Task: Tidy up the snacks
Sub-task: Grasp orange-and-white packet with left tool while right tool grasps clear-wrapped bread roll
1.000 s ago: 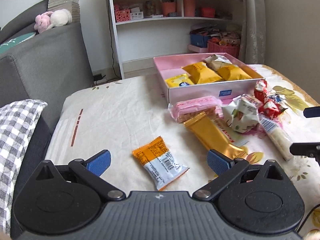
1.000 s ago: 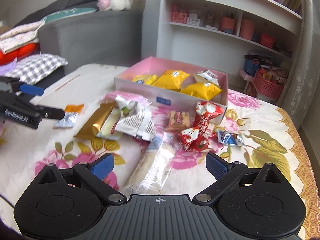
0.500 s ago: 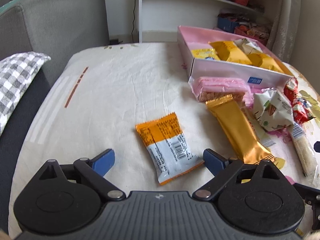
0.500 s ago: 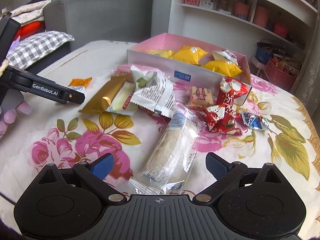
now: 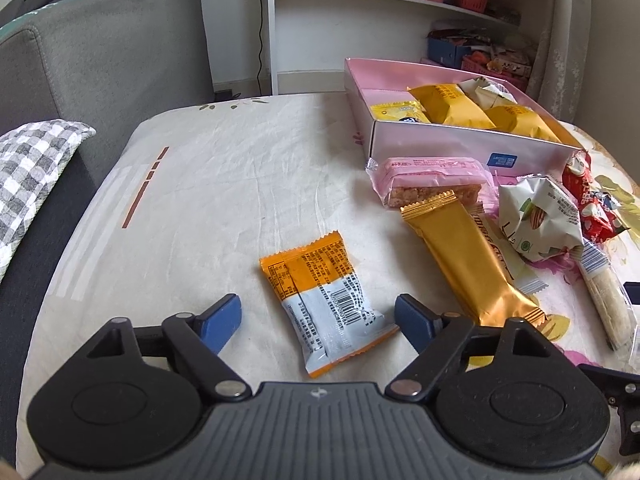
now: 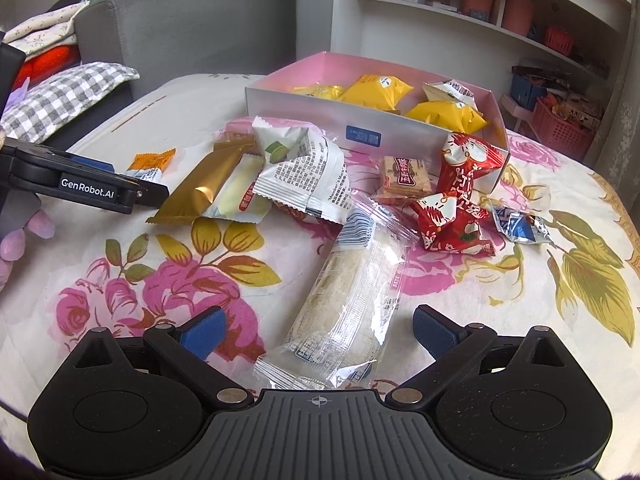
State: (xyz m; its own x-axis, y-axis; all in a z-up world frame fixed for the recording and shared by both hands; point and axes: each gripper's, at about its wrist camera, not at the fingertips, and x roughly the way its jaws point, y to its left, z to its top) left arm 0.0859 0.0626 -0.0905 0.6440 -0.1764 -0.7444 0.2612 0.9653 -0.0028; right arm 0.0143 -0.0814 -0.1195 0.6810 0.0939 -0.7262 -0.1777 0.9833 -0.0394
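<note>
The left gripper (image 5: 318, 318) is closing around the orange packet (image 5: 320, 292) on the table, pads not yet touching; light, crinkly, slippery, so pinch its middle; the right gripper (image 6: 316, 330) stands open over the clear-wrapped roll (image 6: 352, 300).

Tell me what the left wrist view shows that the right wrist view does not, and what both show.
Only the left wrist view: the left tongs from behind, closing around the orange packet, pads not yet on it; and the barcode on that packet.

Only the right wrist view: the right tongs open around the clear roll; the small blue candy; the square biscuit; the hand.

Both: the pink box with yellow packets, the gold bar, the white packet, the red packets, the cushion.
</note>
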